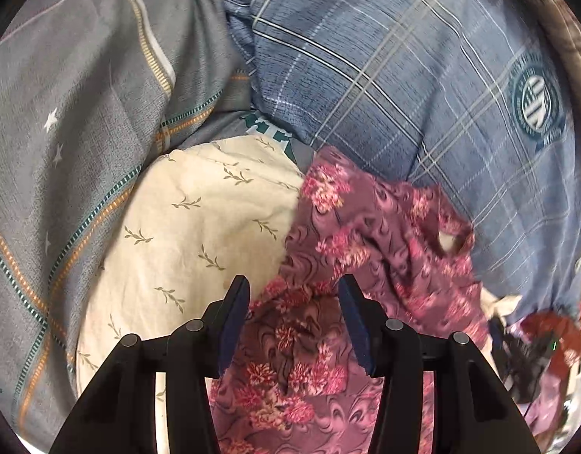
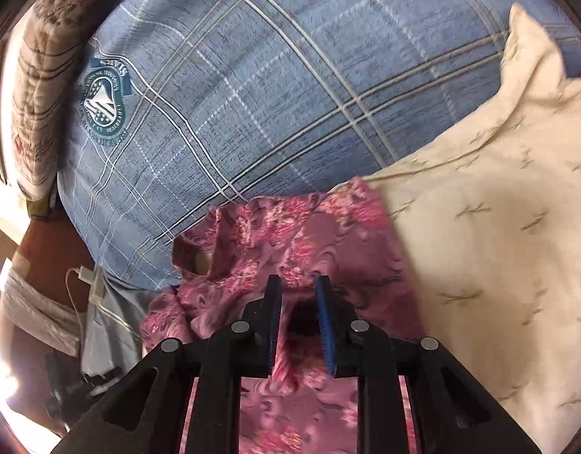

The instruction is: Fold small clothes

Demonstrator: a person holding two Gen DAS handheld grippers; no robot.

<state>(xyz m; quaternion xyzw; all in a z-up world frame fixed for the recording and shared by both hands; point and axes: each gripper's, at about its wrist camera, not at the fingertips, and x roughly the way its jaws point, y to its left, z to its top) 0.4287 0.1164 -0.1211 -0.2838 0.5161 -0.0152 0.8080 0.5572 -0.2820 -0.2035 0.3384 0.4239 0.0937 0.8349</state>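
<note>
Directly under and ahead of both grippers lies the pink floral garment, crumpled on the bed, spread between the cream leaf-print cloth on one side and the blue plaid pillow behind it. From the left gripper, jaws wide apart and empty, with floral cloth visible in the gap but not pinched; fabric runs forward and to the right, toward a bunched edge with a small opening, maybe a neck or arm hole. From the right gripper, jaws narrower but seemingly not closed; a fold of the pink floral garment rises between the blue pads, and whether really clamped cannot be told from this view. Long axis of the garment hard to judge because of the crumpling; appears to run across from the opening toward the cream leaf-print cloth. Right gripper probably nearer to a real grip, left one better placed over the flat near part. Around: grey striped sheet with stars at far left, quilted brown blanket at the pillow edge, white charger cable beside the bed. In the way, mainly the cream cloth, touching the garment edge and easy to catch together with it; also little flat room because of the blue plaid pillow just behind.
</note>
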